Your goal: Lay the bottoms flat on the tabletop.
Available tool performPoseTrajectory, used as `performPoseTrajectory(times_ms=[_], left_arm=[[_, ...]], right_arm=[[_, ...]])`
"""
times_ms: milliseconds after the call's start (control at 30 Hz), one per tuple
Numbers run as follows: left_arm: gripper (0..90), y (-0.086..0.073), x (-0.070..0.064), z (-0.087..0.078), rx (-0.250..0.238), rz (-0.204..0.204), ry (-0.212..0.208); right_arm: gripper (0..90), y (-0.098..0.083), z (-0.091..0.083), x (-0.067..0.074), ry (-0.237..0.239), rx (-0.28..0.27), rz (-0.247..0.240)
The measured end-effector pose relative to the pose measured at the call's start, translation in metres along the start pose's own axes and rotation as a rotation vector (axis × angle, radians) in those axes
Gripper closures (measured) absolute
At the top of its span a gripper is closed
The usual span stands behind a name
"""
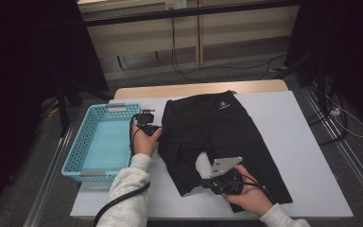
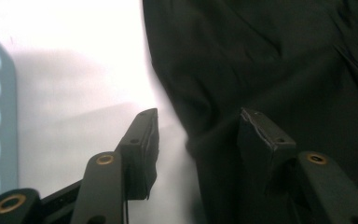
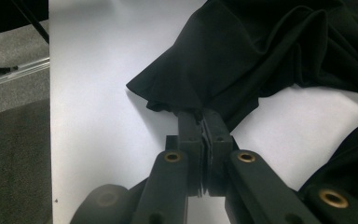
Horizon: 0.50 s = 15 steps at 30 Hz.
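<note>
On table: shorts (image 1: pixel 222 137) | right gripper (image 3: pixel 204 122) clamps hem | left gripper (image 2: pixel 198 135) open, astride edge

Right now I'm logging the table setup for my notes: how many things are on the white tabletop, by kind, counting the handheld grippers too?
Black fabric shorts: 1
Light blue perforated plastic basket: 1
Handheld grippers: 2, the left gripper with fingers apart at the shorts' edge, the right gripper pinching a shorts leg
Total: 4
</note>
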<state>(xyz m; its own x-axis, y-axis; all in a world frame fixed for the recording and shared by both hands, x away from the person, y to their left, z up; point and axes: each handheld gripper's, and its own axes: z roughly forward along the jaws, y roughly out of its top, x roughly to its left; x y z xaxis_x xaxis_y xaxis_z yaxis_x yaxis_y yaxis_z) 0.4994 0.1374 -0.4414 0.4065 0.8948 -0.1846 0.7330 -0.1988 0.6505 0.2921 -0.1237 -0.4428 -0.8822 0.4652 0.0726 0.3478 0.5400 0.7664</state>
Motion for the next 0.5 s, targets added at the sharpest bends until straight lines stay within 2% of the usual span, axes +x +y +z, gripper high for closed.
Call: performPoseTrajectory(times_ms=[67, 100, 133, 167, 233, 300, 367, 500], left_arm=[[47.2, 0.003, -0.001, 0.008, 0.013, 0.006, 0.012], [47.5, 0.005, -0.001, 0.011, 0.006, -0.004, 0.019], [48.4, 0.007, 0.0, 0.015, 0.026, 0.005, 0.017], [49.1, 0.008, 0.0, 0.017, 0.009, -0.019, 0.022], [50.5, 0.011, 0.003, 0.02, 0.007, -0.03, 0.03], [58.1, 0.013, 0.003, 0.021, 0.018, -0.022, 0.041], [66.0, 0.014, 0.001, 0.023, 0.022, -0.018, 0.016], [83.4, 0.015, 0.0, 0.025, 0.043, -0.054, -0.026]], right_arm=[[88.6, 0.0, -0.001, 0.0, -0.002, -0.002, 0.001], [88.6, 0.0, -0.001, 0.0, 0.001, -0.003, 0.002], [88.6, 0.0, -0.001, 0.0, 0.002, -0.002, -0.001], [88.5, 0.0, -0.001, 0.0, 0.002, -0.002, -0.002], [88.3, 0.0, -0.001, 0.0, 0.005, -0.003, 0.002], [87.9, -0.001, -0.002, 0.0, 0.007, -0.006, 0.001], [87.9, -0.001, -0.002, -0.001, 0.006, -0.005, 0.002], [88.3, -0.001, -0.003, -0.001, 0.004, -0.008, 0.006]])
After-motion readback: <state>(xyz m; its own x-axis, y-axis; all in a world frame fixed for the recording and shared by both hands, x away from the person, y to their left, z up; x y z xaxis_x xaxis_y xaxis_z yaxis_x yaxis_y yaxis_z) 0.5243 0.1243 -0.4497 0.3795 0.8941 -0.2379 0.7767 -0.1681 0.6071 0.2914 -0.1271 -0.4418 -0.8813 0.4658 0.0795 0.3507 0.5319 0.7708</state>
